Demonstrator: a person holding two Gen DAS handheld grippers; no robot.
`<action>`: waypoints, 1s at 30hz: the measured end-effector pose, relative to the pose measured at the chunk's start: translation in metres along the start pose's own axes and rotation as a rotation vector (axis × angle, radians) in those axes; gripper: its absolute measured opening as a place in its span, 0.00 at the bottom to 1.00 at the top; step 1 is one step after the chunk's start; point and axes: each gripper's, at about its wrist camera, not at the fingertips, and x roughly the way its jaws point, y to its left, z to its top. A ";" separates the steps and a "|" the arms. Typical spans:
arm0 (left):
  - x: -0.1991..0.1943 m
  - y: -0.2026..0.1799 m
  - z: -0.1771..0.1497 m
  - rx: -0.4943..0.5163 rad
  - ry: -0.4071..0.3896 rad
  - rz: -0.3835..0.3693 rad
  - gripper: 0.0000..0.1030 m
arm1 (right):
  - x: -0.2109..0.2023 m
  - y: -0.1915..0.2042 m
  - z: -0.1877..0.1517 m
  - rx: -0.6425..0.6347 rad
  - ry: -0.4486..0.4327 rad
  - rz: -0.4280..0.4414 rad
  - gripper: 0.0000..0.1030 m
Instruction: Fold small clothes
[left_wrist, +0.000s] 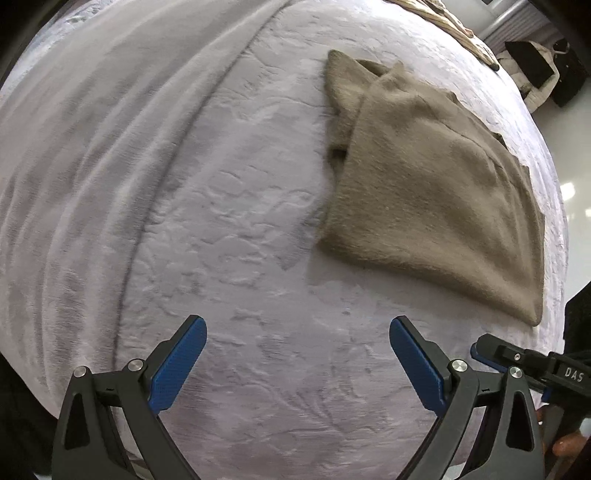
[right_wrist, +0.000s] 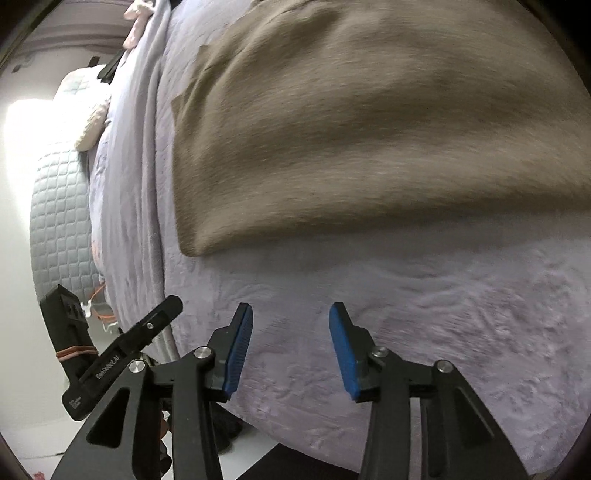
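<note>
A tan fuzzy garment (left_wrist: 436, 192) lies folded flat on the pale lavender blanket (left_wrist: 229, 236) of a bed, to the upper right in the left wrist view. It fills the upper part of the right wrist view (right_wrist: 369, 122). My left gripper (left_wrist: 297, 332) is open wide and empty, above bare blanket to the left of the garment's near edge. My right gripper (right_wrist: 291, 317) is open and empty, a short way in front of the garment's near folded edge. The right gripper also shows at the lower right of the left wrist view (left_wrist: 517, 358).
A folded ridge of the blanket (left_wrist: 122, 166) runs along the left. The bed's edge and white floor (right_wrist: 22, 369) lie at the left of the right wrist view, with a quilted grey cover (right_wrist: 61, 221) and a cream pillow (right_wrist: 92, 125). Dark bags (left_wrist: 535, 70) stand beyond the bed.
</note>
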 end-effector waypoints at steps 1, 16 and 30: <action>0.001 -0.002 0.000 -0.001 0.005 -0.003 0.97 | 0.000 -0.001 0.001 0.008 -0.003 -0.001 0.46; 0.018 -0.027 0.008 -0.044 0.029 -0.063 0.97 | -0.014 -0.039 0.017 0.094 -0.052 0.066 0.48; 0.041 -0.044 0.024 -0.236 0.047 -0.358 0.97 | -0.015 -0.073 0.037 0.261 -0.128 0.258 0.49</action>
